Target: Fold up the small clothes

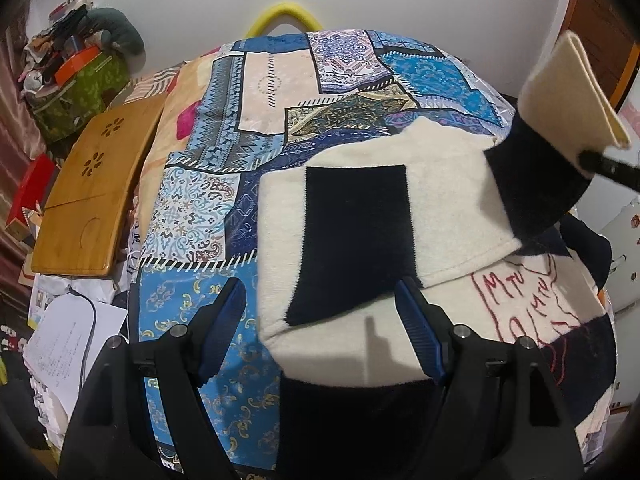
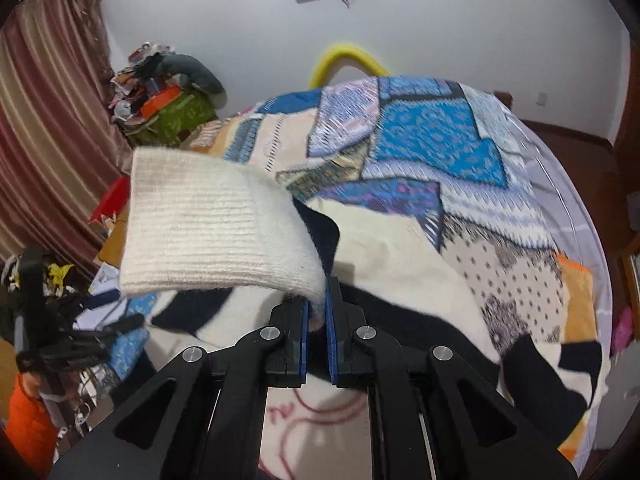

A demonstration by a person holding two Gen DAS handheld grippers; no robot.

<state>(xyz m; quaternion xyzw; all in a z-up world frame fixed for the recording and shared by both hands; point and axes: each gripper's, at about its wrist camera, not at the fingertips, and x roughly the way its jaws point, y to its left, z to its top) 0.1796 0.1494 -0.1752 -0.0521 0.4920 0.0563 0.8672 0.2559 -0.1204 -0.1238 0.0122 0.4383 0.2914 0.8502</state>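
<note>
Low in the frame, the right gripper (image 2: 317, 312) pinches the cream ribbed cuff (image 2: 212, 236) of the sweater (image 1: 360, 216), lifting it left of centre. The left gripper (image 1: 320, 312) hangs spread wide above the cream-and-navy sweater, gripping nothing. Beyond it, the patchwork quilt (image 1: 256, 92) fills the middle, a yellow hoop (image 2: 348, 56) at top.

My left gripper (image 1: 320, 320) hangs with its blue-padded fingers (image 1: 224, 320) spread wide apart, gripping nothing. My right gripper (image 2: 317, 312) has its fingers (image 2: 334, 336) pressed nearly together, pinching a cream cuff (image 2: 216, 236), and reaches in from the right, raised in the left view.
</note>
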